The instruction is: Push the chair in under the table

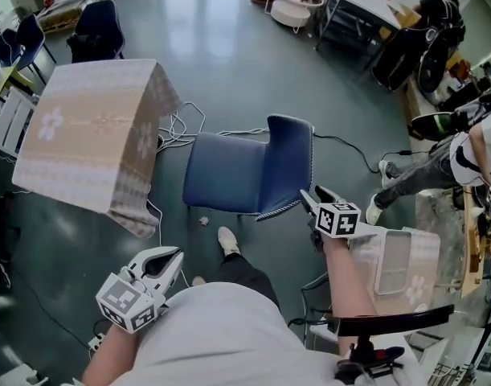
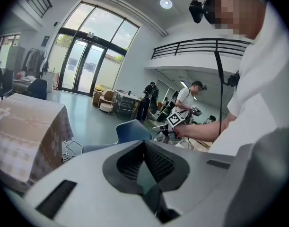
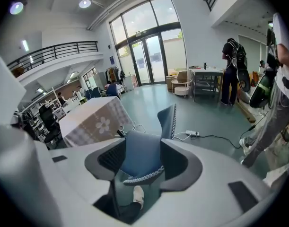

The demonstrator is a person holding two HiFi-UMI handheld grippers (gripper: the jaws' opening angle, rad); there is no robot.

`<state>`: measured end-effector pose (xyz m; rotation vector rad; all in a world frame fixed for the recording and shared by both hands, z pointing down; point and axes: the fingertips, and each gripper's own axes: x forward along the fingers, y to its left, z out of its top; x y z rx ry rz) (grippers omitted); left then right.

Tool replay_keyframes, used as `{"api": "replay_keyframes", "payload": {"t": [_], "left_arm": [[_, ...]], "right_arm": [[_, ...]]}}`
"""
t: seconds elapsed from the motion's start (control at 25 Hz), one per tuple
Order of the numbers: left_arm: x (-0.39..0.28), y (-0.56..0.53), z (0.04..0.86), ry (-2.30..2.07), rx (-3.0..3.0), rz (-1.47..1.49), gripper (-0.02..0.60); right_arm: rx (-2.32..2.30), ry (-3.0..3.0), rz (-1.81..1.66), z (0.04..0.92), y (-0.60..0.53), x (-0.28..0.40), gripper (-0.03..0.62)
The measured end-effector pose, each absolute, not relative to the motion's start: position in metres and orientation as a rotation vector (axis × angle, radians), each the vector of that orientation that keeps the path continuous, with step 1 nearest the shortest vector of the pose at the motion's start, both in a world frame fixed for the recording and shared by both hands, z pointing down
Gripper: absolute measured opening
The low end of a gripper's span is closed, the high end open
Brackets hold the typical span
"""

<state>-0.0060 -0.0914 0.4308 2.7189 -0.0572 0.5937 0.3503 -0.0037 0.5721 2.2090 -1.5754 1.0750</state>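
Head view: the blue chair (image 1: 245, 171) stands on the green floor (image 1: 229, 55), just right of the cloth-covered table (image 1: 92, 127). Its seat is turned toward the table but is not under it, and cables (image 1: 185, 117) lie between them. The right gripper (image 1: 311, 195) sits near the backrest's lower edge; we cannot tell whether it touches. The left gripper (image 1: 174, 257) hangs low by the person's torso, well apart from the chair.

Right gripper view: the jaws stand wide apart and clamp nothing. The seat and a white shoe (image 3: 138, 195) show through the gap. A power strip (image 3: 192, 133) lies past the chair.

Left gripper view: the jaw tips meet with nothing between them. Only this view shows the hand (image 2: 182, 129) carrying the right gripper beside the backrest.

Both gripper views take in tall glass doors (image 3: 149, 56), outside the head view's frame.
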Motion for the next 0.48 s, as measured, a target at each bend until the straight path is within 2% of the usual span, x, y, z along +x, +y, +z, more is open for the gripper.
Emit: {"api": "replay_keyframes", "payload": {"t": [0.24, 0.48], "left_arm": [[0.064, -0.130, 0.423, -0.149, 2.707, 0.611, 0.011], [0.102, -0.150, 0.428, -0.253, 2.670, 0.638, 0.011]], "right_arm": [[2.164, -1.493, 1.287, 0.637, -0.049, 0.445, 0.236], [2.046, -1.533, 1.508, 0.685, -0.074, 0.472, 0.247]]}}
